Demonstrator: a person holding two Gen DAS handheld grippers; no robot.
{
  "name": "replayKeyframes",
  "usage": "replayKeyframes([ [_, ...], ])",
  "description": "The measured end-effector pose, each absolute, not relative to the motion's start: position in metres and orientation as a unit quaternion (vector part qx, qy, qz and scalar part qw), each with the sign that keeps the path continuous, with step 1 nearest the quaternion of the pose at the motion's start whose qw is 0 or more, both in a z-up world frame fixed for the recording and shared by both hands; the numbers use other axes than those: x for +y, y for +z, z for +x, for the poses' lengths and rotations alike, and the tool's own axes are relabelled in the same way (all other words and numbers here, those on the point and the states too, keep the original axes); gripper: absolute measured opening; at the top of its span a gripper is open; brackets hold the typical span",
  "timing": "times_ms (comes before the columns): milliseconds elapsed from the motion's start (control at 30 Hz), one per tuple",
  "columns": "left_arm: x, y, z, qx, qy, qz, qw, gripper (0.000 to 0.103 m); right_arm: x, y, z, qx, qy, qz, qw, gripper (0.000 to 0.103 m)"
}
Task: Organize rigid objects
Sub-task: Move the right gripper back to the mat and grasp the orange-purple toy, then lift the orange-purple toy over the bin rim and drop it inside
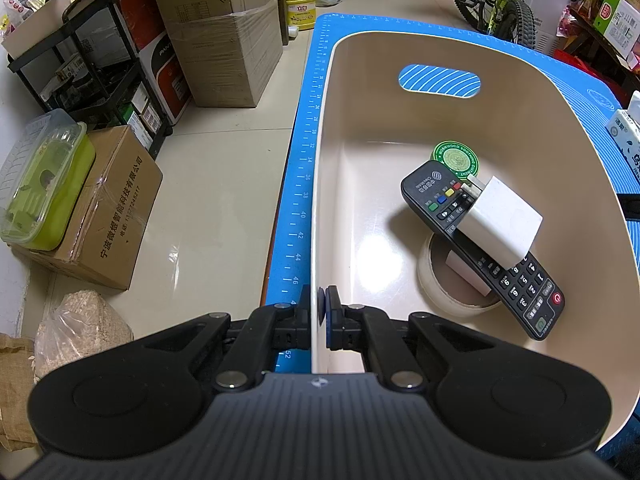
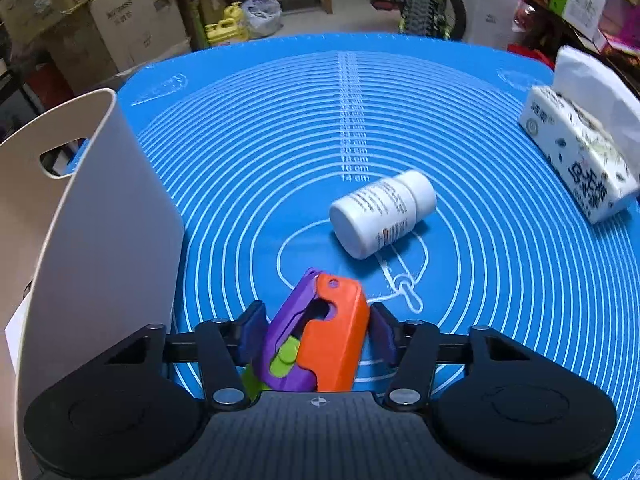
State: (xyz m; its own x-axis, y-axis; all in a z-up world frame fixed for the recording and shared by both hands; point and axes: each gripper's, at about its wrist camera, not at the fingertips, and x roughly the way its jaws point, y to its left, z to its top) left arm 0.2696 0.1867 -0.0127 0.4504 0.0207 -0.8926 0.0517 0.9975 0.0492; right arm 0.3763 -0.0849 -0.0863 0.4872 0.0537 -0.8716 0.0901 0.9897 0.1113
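My left fingers (image 1: 323,312) are clamped on the bin (image 1: 360,216) wall. My right fingers (image 2: 316,330) stand apart around the toy (image 2: 320,332), not yet pressing. If they close off-centre, it may slip toward the bottle (image 2: 382,214) at one o'clock.

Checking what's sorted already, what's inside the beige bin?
In the beige bin: a remote lying across a tape roll, a white charger on it, a green tin. Under them is hidden.

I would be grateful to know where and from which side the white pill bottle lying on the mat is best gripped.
Grip the white pill bottle across its labelled barrel, coming from above with the jaws either side of its long axis. It lies on its side, apart from other things, so the rounded barrel is free while the flat ends are harder to span.
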Motion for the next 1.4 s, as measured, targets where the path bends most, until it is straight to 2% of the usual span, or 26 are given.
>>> replayKeyframes([
  [67, 0.187, -0.013, 0.269, 0.524, -0.009, 0.036, 0.851, 0.007, -0.089, -0.085, 0.376, 0.503, -0.006, 0.071, 0.861, 0.056],
  [467, 0.186, -0.014, 0.268, 0.524, -0.008, 0.037, 0.851, 0.007, -0.089, -0.084, 0.377, 0.498, 0.019, 0.057, 0.865, 0.056],
  [633, 0.186, -0.013, 0.268, 0.524, -0.007, 0.038, 0.851, 0.007, -0.088, -0.068, 0.371, 0.478, 0.049, 0.044, 0.876, 0.046],
  [667, 0.186, -0.013, 0.268, 0.523, -0.006, 0.037, 0.851, 0.007, -0.086, -0.065, 0.369, 0.471, 0.051, 0.033, 0.88, 0.033],
  [1400, 0.185, -0.013, 0.268, 0.524, -0.005, 0.033, 0.851, 0.007, -0.042, -0.06, 0.343, 0.452, 0.13, -0.074, 0.879, 0.033],
])
